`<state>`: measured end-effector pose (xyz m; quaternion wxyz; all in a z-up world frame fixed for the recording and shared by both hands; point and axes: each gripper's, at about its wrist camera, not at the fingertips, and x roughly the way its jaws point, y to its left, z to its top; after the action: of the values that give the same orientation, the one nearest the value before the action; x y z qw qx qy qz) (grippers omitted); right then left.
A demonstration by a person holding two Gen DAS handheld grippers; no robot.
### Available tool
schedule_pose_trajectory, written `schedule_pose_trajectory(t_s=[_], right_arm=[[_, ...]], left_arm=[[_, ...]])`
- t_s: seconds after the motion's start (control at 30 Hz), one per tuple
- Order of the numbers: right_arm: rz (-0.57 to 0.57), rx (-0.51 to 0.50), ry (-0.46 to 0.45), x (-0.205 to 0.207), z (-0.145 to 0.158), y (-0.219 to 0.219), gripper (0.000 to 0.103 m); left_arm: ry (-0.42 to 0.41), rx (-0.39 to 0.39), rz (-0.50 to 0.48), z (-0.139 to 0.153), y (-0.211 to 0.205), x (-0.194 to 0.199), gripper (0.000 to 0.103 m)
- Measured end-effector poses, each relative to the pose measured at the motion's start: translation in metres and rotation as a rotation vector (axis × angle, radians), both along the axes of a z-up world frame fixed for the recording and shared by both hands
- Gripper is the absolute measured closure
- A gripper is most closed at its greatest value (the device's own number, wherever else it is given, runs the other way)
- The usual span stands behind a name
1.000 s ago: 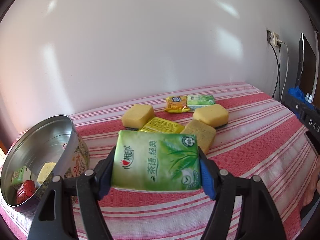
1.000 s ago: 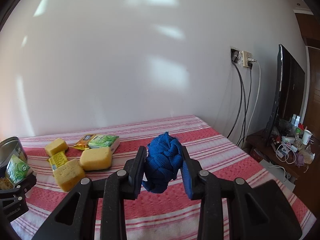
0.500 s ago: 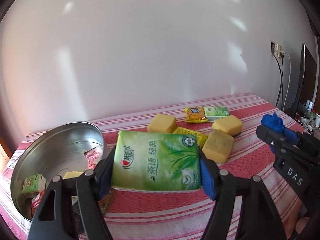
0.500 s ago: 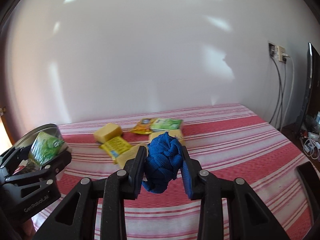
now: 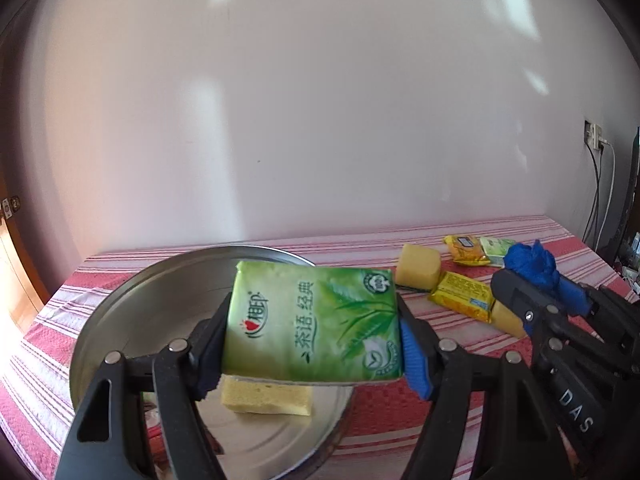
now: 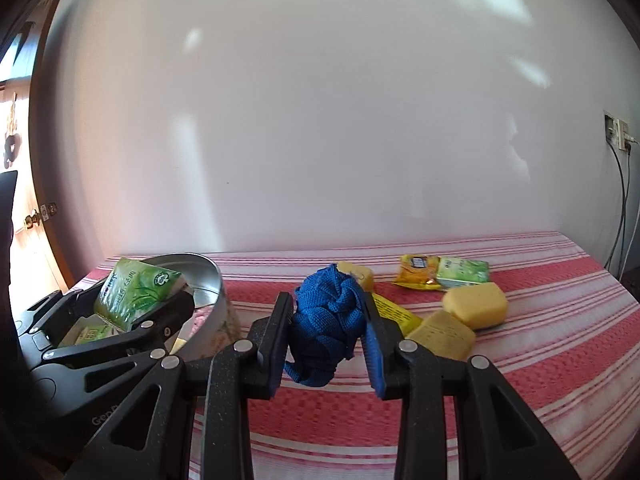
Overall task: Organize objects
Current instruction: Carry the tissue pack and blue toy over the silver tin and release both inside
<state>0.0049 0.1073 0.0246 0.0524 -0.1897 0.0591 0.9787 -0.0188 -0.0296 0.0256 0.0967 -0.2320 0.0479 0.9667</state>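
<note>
A green tissue pack point(image 5: 314, 326) with leaf artwork and Chinese lettering is hanging tilted in the left claw point(image 5: 312, 344), printed face up, over the open mouth of a round metal tin point(image 5: 132, 320). Inside the tin a yellow sponge point(image 5: 266, 398) is lying flat, with a small green carton point(image 6: 90, 334) beside it. A knotted blue cloth point(image 6: 326, 326) is sitting squeezed in the right claw point(image 6: 326, 336), above the red-striped bench point(image 6: 540, 360). On the bench, three more yellow sponges point(image 6: 476, 305) are lying near a yellow packet point(image 5: 462, 296), and farther back an orange snack packet point(image 6: 418, 276) is touching a second green tissue pack point(image 6: 464, 274).
</note>
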Motion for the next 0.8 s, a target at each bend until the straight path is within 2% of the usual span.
schedule_pose_trajectory(t_s=[0.13,0.43,0.63,0.8], right_arm=[[0.046,0.0,0.021,-0.01,0.004,-0.029,0.067],[0.127,-0.051,0.027,-0.043,0.005,-0.079,0.067],[0.16,-0.072,0.04,-0.07,0.004,-0.1,0.067],[0.169,-0.054,0.021,-0.074,-0.008,-0.105,0.067]], left_arm=[[0.01,-0.012,0.048,0.001,-0.023,-0.006,0.031],[-0.034,-0.011,0.174,-0.001,-0.077,-0.026,0.031],[-0.081,-0.009,0.266,-0.007,-0.106,-0.042,0.031],[-0.125,-0.013,0.298,-0.013,-0.113,-0.048,0.031]])
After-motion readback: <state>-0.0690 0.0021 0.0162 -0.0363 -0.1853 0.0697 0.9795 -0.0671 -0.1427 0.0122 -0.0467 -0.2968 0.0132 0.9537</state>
